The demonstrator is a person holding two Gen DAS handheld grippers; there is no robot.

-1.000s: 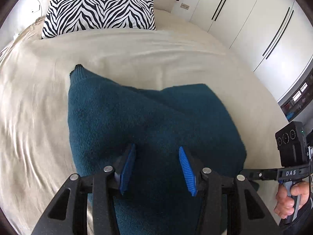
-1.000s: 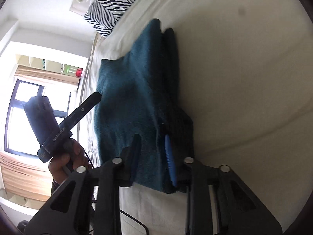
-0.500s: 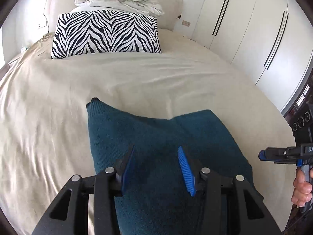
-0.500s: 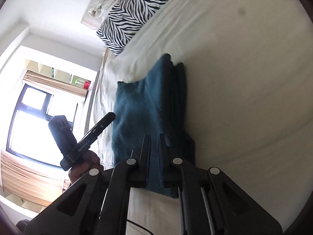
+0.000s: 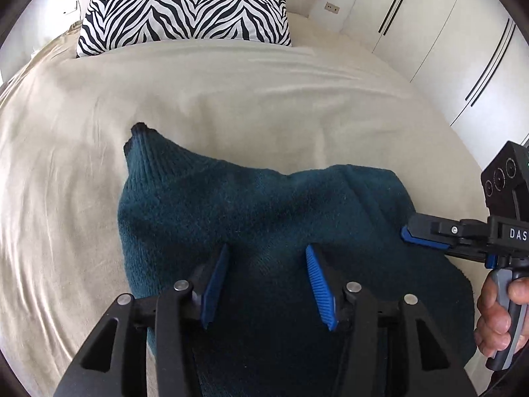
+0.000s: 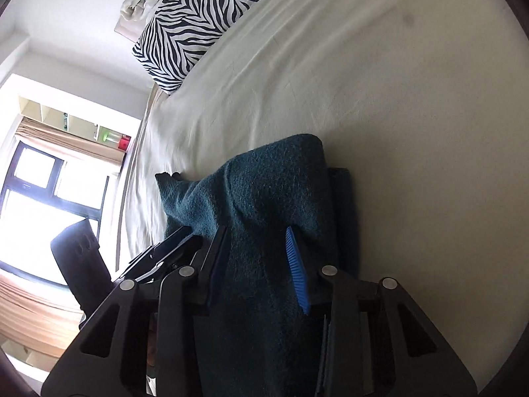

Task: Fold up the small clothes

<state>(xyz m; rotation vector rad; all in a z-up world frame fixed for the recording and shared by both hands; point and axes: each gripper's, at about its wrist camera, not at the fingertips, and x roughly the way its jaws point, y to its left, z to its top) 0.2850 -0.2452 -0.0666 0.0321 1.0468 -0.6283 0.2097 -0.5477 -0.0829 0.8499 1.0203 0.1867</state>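
A dark teal knit sweater (image 5: pixel 264 211) lies folded on the beige bed (image 5: pixel 231 92), one ribbed corner pointing toward the pillow. My left gripper (image 5: pixel 264 281) hovers over the sweater's near part. Its jaws are opening slightly and its blue pads are off the fabric. My right gripper (image 6: pixel 256 264) sits low over the sweater (image 6: pixel 274 192) at its right side. Its jaws are opening, and fabric shows between the pads without being pinched. In the left wrist view the right gripper (image 5: pixel 408 233) points in at the sweater's right edge, held by a hand (image 5: pixel 496 317). The left gripper (image 6: pixel 178 235) shows beside the right one.
A zebra-striped pillow (image 5: pixel 185 6) leans at the head of the bed, with crumpled white bedding (image 6: pixel 142 3) behind it. White wardrobe doors (image 5: pixel 429 33) line the right side. A window with a blind (image 6: pixel 49 182) is at the left. Bare sheet surrounds the sweater.
The right gripper's jaws, nearly together half a second ago, now stand apart, and it has moved forward over the sweater. The left gripper has shifted closer over the sweater.
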